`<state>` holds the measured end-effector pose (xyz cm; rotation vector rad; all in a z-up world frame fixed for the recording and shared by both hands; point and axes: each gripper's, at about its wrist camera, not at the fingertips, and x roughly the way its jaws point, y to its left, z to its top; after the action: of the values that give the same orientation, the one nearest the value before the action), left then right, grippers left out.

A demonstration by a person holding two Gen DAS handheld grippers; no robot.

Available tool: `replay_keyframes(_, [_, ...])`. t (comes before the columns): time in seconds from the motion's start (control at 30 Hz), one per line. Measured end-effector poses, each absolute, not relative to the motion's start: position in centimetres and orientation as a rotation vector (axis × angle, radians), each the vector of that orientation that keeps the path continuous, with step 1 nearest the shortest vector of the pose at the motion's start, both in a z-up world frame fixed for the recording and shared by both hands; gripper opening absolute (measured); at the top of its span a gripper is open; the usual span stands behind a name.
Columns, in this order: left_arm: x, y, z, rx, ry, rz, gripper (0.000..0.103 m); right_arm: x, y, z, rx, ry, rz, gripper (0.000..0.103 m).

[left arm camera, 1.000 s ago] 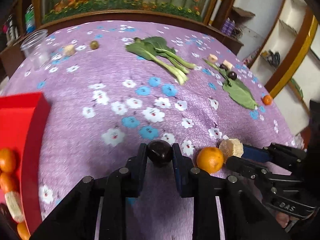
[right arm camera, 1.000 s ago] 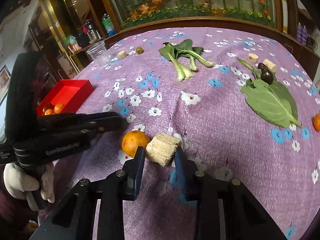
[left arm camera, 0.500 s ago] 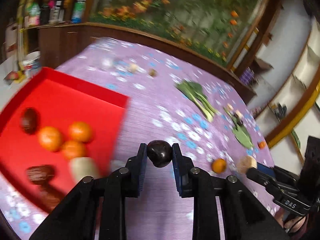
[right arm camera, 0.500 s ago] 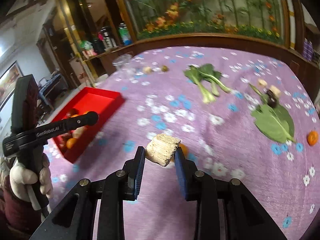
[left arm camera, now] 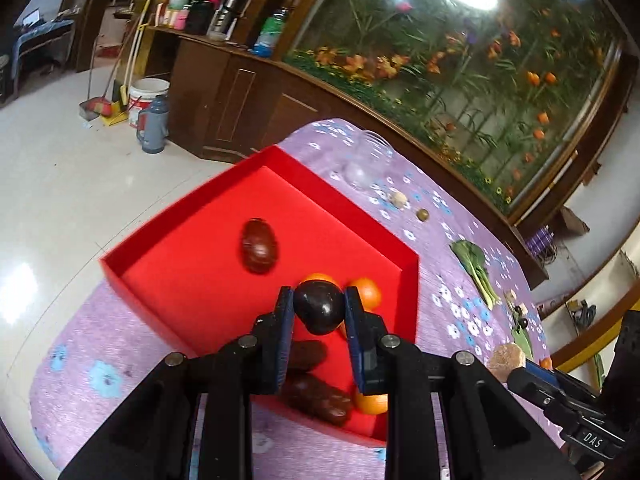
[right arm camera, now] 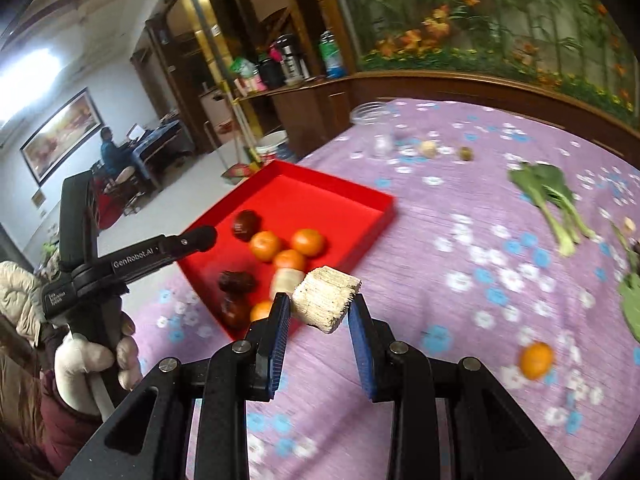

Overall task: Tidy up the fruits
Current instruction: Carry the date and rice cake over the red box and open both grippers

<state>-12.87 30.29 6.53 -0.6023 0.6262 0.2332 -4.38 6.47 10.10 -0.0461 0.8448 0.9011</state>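
From the left wrist, the left gripper [left arm camera: 319, 310] clamps a dark plum [left arm camera: 319, 307] above the red tray [left arm camera: 192, 216]; releasing looks next. From the right wrist, the right gripper [right arm camera: 320, 312] pinches a pale chunk [right arm camera: 325, 298] beside the tray's near corner, awaiting its turn.

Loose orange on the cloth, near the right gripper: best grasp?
The orange lies alone on the purple tablecloth, nothing touching it. Probably come straight down from above, jaws across its widest middle; it is round, so a grip off-centre would likely squeeze it out.
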Motion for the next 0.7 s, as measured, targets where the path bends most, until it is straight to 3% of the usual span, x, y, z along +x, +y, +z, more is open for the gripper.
replay_keyframes(0.7, [-12.0,32.1,4.7,-0.44,0.67,0.391,0.024,0.7,16.9,7.3,0.06,0.969,0.962,0.033])
